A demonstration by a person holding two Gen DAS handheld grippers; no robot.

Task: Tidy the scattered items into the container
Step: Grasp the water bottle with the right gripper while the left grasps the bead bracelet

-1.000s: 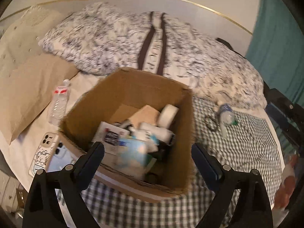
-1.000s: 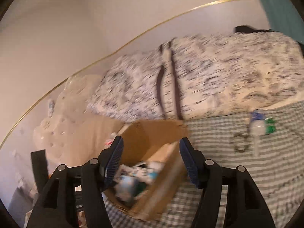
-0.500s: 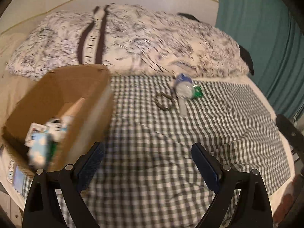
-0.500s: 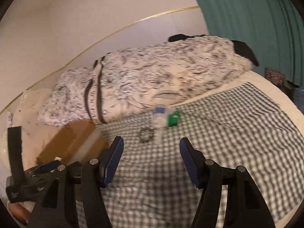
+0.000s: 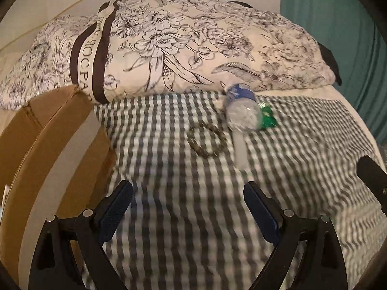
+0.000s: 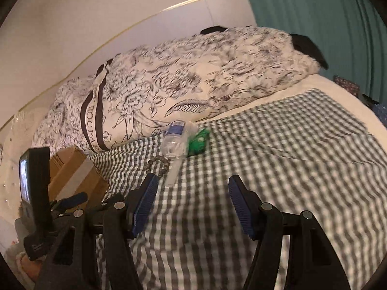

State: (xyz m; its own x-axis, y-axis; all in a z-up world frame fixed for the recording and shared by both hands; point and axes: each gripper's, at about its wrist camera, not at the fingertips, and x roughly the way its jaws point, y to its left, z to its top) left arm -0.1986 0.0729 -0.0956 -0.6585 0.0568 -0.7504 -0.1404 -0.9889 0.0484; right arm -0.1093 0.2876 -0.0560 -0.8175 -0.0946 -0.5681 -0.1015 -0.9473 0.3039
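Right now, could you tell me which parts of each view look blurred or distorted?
Left wrist view: checked blanket smeared by motion, bead bracelet soft, floral duvet sharp. Right wrist view: water bottle and green packet smeared; fisheye bends the wall's gold trim.

One bottle (image 5: 243,110), one bracelet (image 5: 206,142), one box (image 5: 48,145)

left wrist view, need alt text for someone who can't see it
An open, empty left gripper hovers over a gray checked blanket on a bed. Ahead lie a clear plastic bottle on its side, a dark beaded bracelet and a small green item. A cardboard box stands at left, a floral duvet behind.
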